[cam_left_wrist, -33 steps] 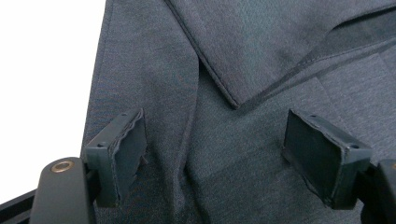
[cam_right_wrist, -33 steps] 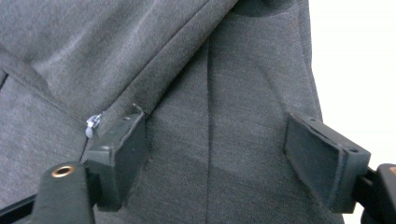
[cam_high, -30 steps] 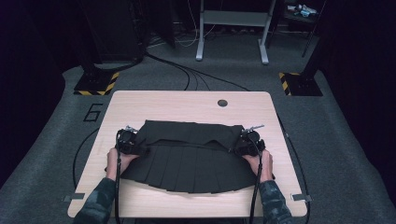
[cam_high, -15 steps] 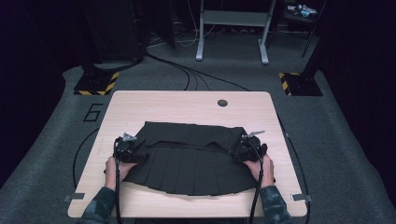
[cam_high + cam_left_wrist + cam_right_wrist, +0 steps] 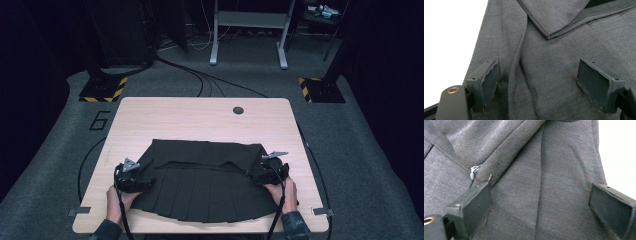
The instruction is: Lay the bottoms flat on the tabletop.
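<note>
Skirt (image 5: pixel 207 182): dark, pleated, spread flat on the near half of the table (image 5: pixel 200 117), top folded down.
Feel: soft, light, limp; it'll likely sag and crease if lifted.
Hold: side edges near the fold look best.
Left gripper (image 5: pixel 539 82): jaws wide, holding nothing.
Right gripper (image 5: pixel 540 205): just opened wide, cloth loose between.
</note>
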The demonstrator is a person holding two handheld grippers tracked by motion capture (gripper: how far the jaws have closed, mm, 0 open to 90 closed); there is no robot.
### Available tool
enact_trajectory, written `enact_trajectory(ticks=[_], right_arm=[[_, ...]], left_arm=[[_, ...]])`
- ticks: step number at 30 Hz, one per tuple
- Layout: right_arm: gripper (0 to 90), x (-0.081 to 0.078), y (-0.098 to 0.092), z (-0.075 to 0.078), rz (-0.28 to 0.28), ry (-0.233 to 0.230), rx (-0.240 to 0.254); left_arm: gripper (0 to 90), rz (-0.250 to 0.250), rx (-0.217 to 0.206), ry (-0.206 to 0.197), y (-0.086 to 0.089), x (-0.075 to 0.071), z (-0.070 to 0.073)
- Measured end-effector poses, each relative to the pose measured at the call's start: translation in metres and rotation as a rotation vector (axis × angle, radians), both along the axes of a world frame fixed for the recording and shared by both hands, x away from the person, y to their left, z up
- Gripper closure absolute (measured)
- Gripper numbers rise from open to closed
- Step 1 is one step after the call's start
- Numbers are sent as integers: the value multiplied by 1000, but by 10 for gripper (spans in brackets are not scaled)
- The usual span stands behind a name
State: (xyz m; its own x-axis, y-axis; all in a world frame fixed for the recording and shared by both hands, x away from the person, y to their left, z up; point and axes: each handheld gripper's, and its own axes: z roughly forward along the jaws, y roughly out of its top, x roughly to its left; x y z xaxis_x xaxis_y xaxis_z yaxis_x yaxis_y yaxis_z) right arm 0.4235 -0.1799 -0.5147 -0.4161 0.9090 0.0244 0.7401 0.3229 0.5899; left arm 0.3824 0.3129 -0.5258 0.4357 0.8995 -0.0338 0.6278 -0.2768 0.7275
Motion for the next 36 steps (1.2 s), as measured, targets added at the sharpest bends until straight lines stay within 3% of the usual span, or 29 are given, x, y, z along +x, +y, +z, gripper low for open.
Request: enact_trajectory(ticks=[3, 7, 10, 14, 15, 18, 21, 25, 30, 32, 36], right_arm=[[34, 0, 0, 0, 6, 0, 0], [23, 3, 1, 3, 13, 2, -13], [31, -2, 0, 15, 15, -43, 47], [62, -9, 12, 30, 43, -93, 74], [73, -10, 16, 32, 49, -95, 77], [102, -10, 32, 32, 77, -97, 69], [87, -7, 41, 25, 90, -67, 59], [157, -4, 48, 13, 83, -42, 18], [350, -2, 44, 6, 22, -59, 8], [425, -1, 39, 6, 13, -66, 26], [576, -2, 34, 8, 12, -78, 14]], left_arm=[[188, 6, -3, 0, 0, -3, 0], [166, -4, -29, 58, 2, 3, 8], [158, -4, -44, 16, 1, 4, 22], [167, -28, -43, 4, -7, 14, 33], [170, -34, -27, 11, -13, 23, 32], [201, -47, -18, 35, -18, 31, 28], [219, -51, -1, 58, -23, 39, 23], [232, -33, -3, 52, -27, 44, 15], [421, -19, 23, 55, -28, 44, 12], [479, -23, 27, 48, -28, 43, 12], [651, -17, 39, 35, -27, 42, 13]])
